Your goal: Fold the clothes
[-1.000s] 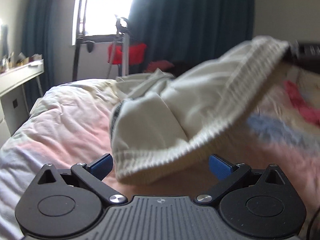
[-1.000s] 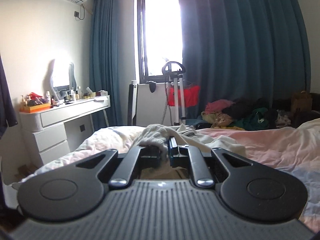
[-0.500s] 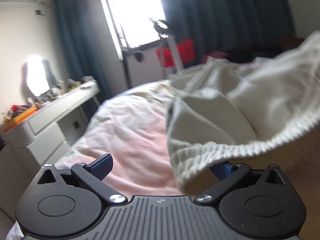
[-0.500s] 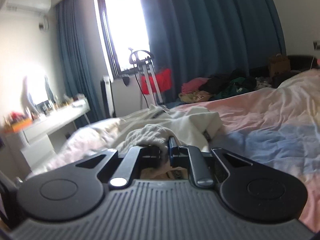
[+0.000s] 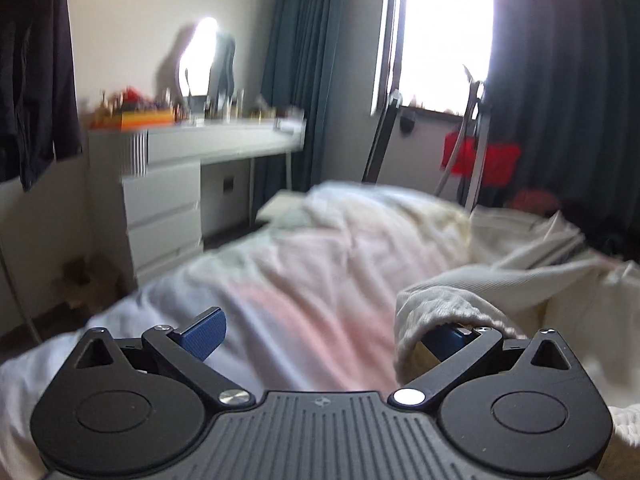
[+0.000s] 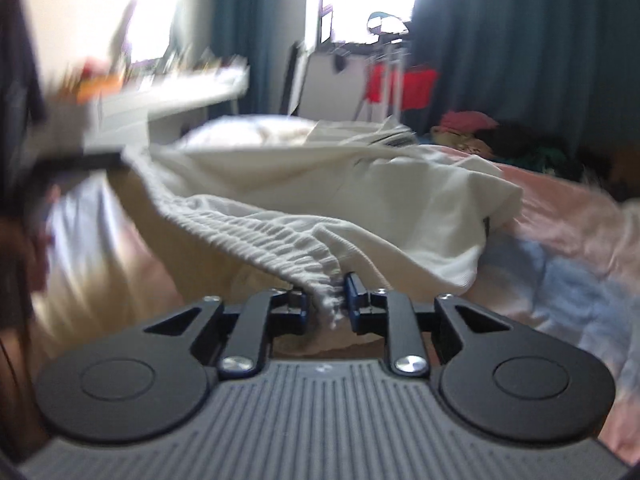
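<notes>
A cream ribbed garment (image 6: 328, 196) is spread across the pink and white duvet (image 5: 280, 280) of the bed. In the right wrist view, its gathered ribbed hem runs from the far left down to the right gripper (image 6: 327, 304), whose jaws are opening; the hem's end lies between the blue pads (image 6: 352, 296), with a narrow gap seen on the right side. In the left wrist view, the left gripper (image 5: 320, 332) is held with its fingers spread wide; the garment's hem is draped over the right finger, and the left finger (image 5: 204, 332) is bare. A white dressing table (image 5: 192, 160) stands at the far left, teal curtains (image 5: 296, 68) beside the window.
</notes>
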`<state>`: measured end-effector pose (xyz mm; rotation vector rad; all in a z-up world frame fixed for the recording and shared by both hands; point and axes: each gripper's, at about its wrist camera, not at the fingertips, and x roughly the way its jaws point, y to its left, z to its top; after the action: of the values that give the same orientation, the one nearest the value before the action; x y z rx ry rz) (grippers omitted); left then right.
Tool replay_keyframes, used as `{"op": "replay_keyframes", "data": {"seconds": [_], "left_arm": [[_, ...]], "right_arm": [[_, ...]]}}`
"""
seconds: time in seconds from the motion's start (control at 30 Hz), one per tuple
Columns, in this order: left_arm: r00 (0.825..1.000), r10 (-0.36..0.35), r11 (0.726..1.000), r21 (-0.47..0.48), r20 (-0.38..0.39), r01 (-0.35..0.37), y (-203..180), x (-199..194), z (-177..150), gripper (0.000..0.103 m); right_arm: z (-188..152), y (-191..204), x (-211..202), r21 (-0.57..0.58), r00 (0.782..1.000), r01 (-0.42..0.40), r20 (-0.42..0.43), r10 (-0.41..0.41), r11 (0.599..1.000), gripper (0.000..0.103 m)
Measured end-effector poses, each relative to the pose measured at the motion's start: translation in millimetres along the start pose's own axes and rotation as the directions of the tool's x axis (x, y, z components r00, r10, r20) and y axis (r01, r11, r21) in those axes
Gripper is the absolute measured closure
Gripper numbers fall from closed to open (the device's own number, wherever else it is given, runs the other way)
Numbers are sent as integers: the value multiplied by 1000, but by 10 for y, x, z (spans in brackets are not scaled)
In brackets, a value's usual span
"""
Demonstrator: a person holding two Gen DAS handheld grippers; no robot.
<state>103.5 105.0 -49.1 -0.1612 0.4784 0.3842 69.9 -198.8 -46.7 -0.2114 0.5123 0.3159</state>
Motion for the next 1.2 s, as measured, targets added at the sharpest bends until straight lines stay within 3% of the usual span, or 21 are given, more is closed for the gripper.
{"op": "replay_keyframes", "data": {"seconds": [0.13, 0.2, 0.23, 0.27, 0.37, 0.47, 0.57, 0.67, 0.8, 0.83, 0.9, 0.97, 1.0, 1.03, 1.17, 1.2], "left_arm": [[994, -73, 994, -91, -85, 65, 174, -18, -25, 0], [981, -127, 983, -153, -149, 104, 253, -77, -57, 0], [971, -163, 972, -196, -174, 128, 312, -112, -84, 0], [959, -203, 959, -240, -197, 153, 375, -148, -111, 0], [928, -307, 911, -347, -212, 222, 557, -254, -151, 0], [923, -353, 883, -383, -156, 273, 632, -402, -115, 0], [903, -410, 855, -397, -126, 333, 579, -392, -58, 0], [887, -435, 850, -396, -155, 348, 446, -154, -60, 6], [868, -432, 858, -408, -247, 311, 321, 354, -163, 13], [866, -431, 859, -409, -252, 309, 322, 428, -191, 13], [860, -451, 846, -421, -238, 327, 336, 523, -220, 14], [827, -523, 796, -465, -205, 387, 345, 568, -208, 29], [808, -555, 769, -490, -196, 410, 339, 603, -205, 31], [806, -560, 766, -493, -194, 413, 327, 633, -204, 31], [825, -519, 792, -487, -222, 367, 324, 786, -231, 62], [827, -513, 793, -496, -230, 354, 339, 824, -241, 65]], "right_arm": [[-29, 148, -163, -169, 1000, 15, -22, -19, 986, 75], [-35, 160, -300, -218, 1000, -13, -25, 8, 976, 64], [-37, 152, -377, -221, 1000, -26, -21, 22, 975, 53], [-36, 126, -460, -201, 999, -37, -10, 36, 979, 45], [-5, -28, -642, -48, 994, -105, 29, 107, 993, 42], [13, -219, -712, 161, 982, -184, 74, 174, 970, 42], [-61, -431, -523, 393, 982, -190, 56, 183, 900, 42], [-254, -638, -251, 596, 984, -126, -24, 174, 793, 41], [-636, -899, 22, 830, 968, -94, -52, 245, 549, 40], [-696, -919, 66, 855, 964, -97, -47, 262, 509, 40], [-752, -912, 139, 874, 959, -102, -41, 281, 475, 40], [-807, -905, 212, 892, 954, -106, -34, 299, 440, 41], [-835, -901, 248, 900, 951, -108, -31, 308, 423, 41], [-839, -889, 287, 903, 946, -121, -21, 324, 411, 41], [-825, -865, 408, 908, 922, -185, 29, 385, 375, 41], [-824, -862, 416, 908, 920, -186, 27, 392, 374, 41]]}}
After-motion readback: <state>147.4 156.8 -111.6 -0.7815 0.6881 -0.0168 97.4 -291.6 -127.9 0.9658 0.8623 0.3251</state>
